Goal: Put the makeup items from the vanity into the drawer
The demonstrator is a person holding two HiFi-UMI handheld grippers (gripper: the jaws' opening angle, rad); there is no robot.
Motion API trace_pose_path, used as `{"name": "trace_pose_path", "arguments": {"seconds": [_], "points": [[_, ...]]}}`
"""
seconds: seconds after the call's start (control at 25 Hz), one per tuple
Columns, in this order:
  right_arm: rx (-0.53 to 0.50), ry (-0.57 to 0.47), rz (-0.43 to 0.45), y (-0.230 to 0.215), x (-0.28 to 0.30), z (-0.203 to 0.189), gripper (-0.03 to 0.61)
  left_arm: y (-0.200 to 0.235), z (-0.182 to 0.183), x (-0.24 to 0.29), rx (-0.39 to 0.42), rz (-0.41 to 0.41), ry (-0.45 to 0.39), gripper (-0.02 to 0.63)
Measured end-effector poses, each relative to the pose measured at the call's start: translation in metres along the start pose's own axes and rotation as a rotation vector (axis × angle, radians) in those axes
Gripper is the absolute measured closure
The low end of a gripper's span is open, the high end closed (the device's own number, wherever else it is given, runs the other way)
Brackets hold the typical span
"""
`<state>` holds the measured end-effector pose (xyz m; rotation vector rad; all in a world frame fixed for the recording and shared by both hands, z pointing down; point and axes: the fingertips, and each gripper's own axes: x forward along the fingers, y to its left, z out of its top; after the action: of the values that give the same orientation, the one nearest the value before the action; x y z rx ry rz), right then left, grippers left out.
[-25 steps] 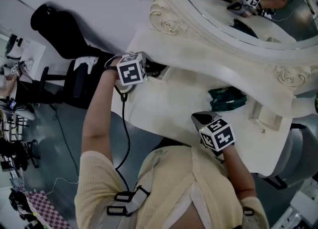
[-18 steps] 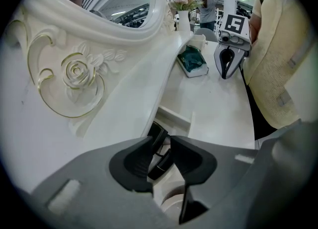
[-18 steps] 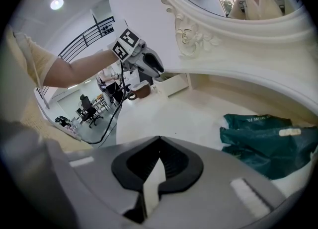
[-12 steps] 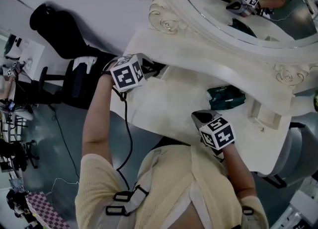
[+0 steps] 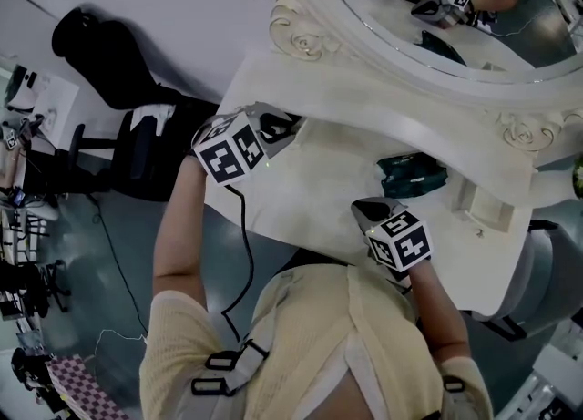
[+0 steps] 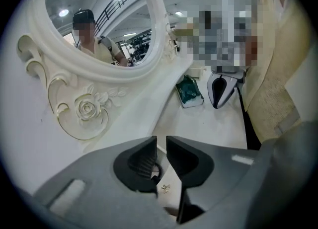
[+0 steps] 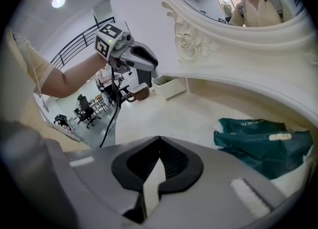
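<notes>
A green makeup pouch [image 5: 412, 175] [image 7: 263, 143] [image 6: 189, 92] lies on the white vanity top [image 5: 310, 190], under the mirror frame. My left gripper [image 5: 276, 125] [image 6: 161, 141] hovers above the vanity's left end. Its jaws have just been closing and stand a narrow slit apart with nothing between them. Below them I see a small dark ring-shaped item [image 6: 153, 166]; where it rests I cannot tell. My right gripper [image 5: 367, 211] [image 7: 159, 141] is shut and empty, just left of the pouch and a little short of it. The right gripper view shows the left gripper [image 7: 133, 54] raised in the air.
An ornate oval mirror [image 5: 428, 17] rises behind the vanity top. A small open white compartment [image 7: 169, 86] and a brown round item [image 7: 136, 94] sit at the left end. A recessed tray [image 5: 483, 207] lies at the right end. Office chairs [image 5: 137, 149] stand beyond the left edge.
My left gripper has lifted off the vanity's left end and tilted, so its grey jaws now show past the marker cube. The right gripper and the pouch have stayed put.
</notes>
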<state>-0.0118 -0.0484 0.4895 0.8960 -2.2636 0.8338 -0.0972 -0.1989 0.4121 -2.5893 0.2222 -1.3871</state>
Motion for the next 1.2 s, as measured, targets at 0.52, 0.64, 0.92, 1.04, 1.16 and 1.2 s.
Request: {"name": "trace_pose_path", "arguments": {"seconds": [0.52, 0.64, 0.92, 1.04, 1.16, 1.2], "points": [[0.010, -0.037, -0.045, -0.010, -0.012, 0.008, 0.577, -0.015, 0.005, -0.008, -0.098, 0.158, -0.057, 0.611], [0.009, -0.045, -0.054, -0.011, -0.015, 0.010, 0.577, -0.019, 0.006, -0.010, -0.122, 0.192, -0.074, 0.611], [0.012, -0.070, -0.078, -0.014, -0.020, 0.018, 0.577, -0.025, 0.020, -0.013, -0.177, 0.276, -0.181, 0.611], [0.014, -0.085, -0.086, -0.015, -0.023, 0.021, 0.577, -0.026, 0.030, -0.016, -0.197, 0.311, -0.243, 0.611], [0.017, -0.100, -0.096, -0.016, -0.026, 0.023, 0.577, -0.029, 0.037, -0.018, -0.249, 0.326, -0.309, 0.611], [0.018, -0.104, -0.099, -0.016, -0.026, 0.024, 0.577, -0.029, 0.038, -0.019, -0.269, 0.330, -0.323, 0.611]]}}
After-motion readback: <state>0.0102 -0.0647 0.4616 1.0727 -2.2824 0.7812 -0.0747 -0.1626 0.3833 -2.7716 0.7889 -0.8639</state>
